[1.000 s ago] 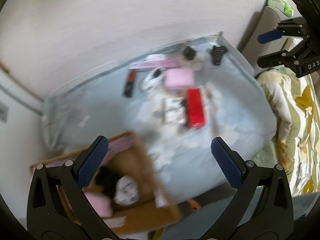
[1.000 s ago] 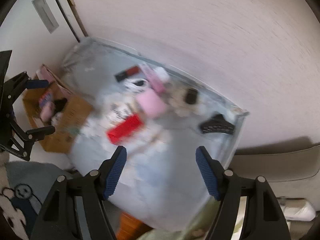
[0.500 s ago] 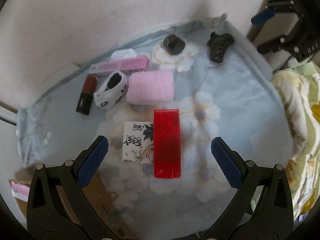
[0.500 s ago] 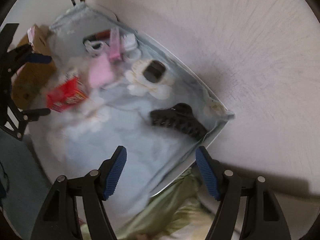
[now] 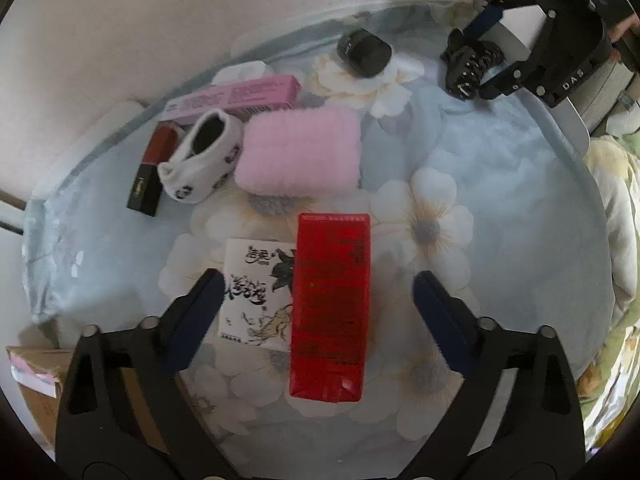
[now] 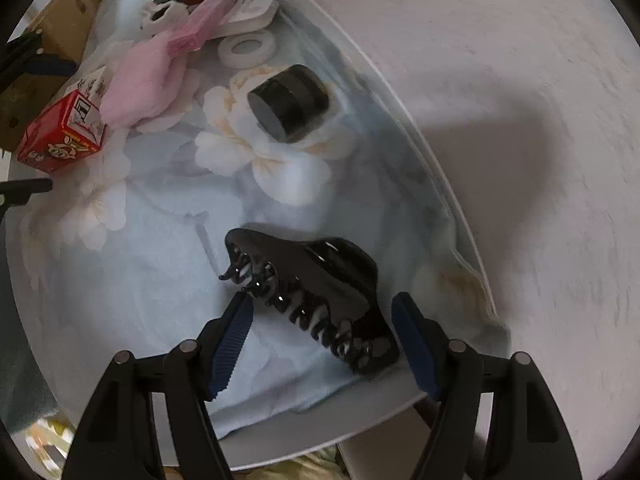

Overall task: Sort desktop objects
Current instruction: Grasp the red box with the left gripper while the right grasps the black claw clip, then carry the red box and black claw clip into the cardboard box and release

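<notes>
A: Both hands have dropped toward the worktop. Your left gripper, fingers apart but just closing in, straddles the red carton.

B: Your right gripper brackets the black hair claw, fingers apart, untouched. The carton's print is unreadable.

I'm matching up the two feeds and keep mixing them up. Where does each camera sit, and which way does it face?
Left wrist: on the left gripper, looking steeply down at the red box; its own open fingers show, the right gripper far off.
Right wrist: on the right gripper, looking straight down at the black hair claw between its fingers.
Shared: claw, red box, black jar.
</notes>
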The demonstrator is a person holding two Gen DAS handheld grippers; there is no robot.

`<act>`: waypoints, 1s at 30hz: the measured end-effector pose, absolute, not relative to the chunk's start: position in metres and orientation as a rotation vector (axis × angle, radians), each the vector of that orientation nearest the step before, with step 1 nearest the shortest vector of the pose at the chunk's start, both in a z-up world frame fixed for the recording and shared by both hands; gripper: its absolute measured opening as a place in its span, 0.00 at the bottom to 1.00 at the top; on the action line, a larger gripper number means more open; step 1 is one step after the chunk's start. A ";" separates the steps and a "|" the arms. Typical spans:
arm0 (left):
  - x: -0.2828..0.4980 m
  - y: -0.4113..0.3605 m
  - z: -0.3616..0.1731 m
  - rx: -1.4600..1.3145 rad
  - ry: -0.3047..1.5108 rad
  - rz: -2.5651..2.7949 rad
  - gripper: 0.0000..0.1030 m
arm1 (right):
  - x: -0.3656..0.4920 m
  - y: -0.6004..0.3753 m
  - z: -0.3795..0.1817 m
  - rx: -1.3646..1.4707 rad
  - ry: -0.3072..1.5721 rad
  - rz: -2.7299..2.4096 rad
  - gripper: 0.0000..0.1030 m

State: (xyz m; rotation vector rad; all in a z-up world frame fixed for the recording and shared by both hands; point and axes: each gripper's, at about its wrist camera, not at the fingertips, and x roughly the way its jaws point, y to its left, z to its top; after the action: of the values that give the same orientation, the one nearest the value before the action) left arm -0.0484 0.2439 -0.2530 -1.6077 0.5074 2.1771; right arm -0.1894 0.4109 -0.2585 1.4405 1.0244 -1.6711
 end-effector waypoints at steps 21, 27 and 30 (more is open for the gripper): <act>-0.041 0.212 -0.230 -1.564 0.386 2.123 0.28 | -0.158 0.406 -0.218 1.400 0.920 -1.690 0.38; -0.041 0.208 -0.202 -1.531 0.367 2.129 0.28 | -0.143 0.404 -0.192 1.430 0.854 -1.738 0.38; -0.040 0.205 -0.186 -1.512 0.374 2.130 0.28 | -0.137 0.404 -0.176 1.440 0.831 -1.763 0.38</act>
State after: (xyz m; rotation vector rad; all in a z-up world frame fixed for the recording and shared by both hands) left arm -0.0405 0.2046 -0.1864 -1.5121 0.3737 2.1299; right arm -0.1367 0.4036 -0.1762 1.4395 0.8311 -1.7633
